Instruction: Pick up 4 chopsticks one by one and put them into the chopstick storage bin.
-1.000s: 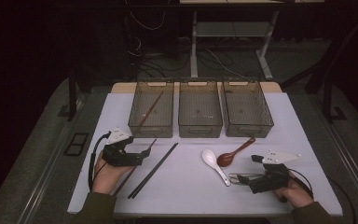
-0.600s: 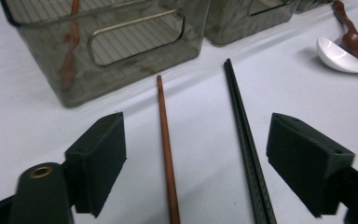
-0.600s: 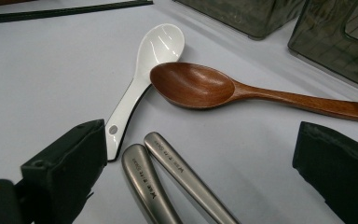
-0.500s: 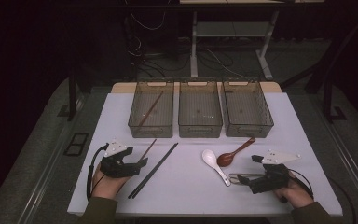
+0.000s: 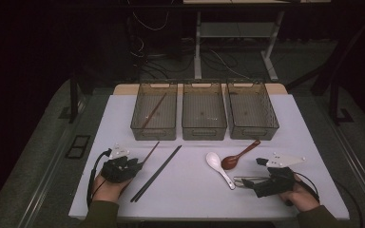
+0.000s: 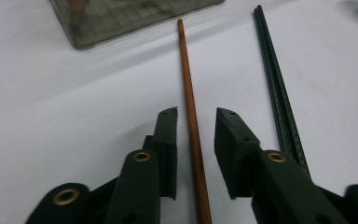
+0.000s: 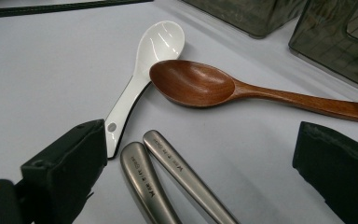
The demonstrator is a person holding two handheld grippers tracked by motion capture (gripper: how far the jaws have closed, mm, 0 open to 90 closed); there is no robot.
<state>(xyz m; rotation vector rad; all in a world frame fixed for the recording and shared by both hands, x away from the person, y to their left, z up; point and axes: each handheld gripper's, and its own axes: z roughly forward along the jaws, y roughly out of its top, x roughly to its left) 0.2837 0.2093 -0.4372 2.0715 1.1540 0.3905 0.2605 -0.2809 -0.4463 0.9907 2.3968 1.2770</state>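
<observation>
Left gripper [image 6: 196, 116]: we see its jaws, just closing, astride the brown chopstick [image 6: 189, 102], not yet pressing.
Brown chopstick: lies just before the left bin [image 5: 154, 117].
Neighbour: black chopsticks [image 6: 275, 79], beside.
Right gripper [image 7: 200, 163]: wide open, empty, over metal handles [image 7: 168, 172].

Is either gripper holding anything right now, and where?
Nothing held. The left gripper straddles the brown chopstick near its end, jaws just closing, untouched; right gripper open.

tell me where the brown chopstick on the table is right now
In the left gripper view the brown chopstick lies between the left gripper fingers, left of the dark chopsticks.
</observation>
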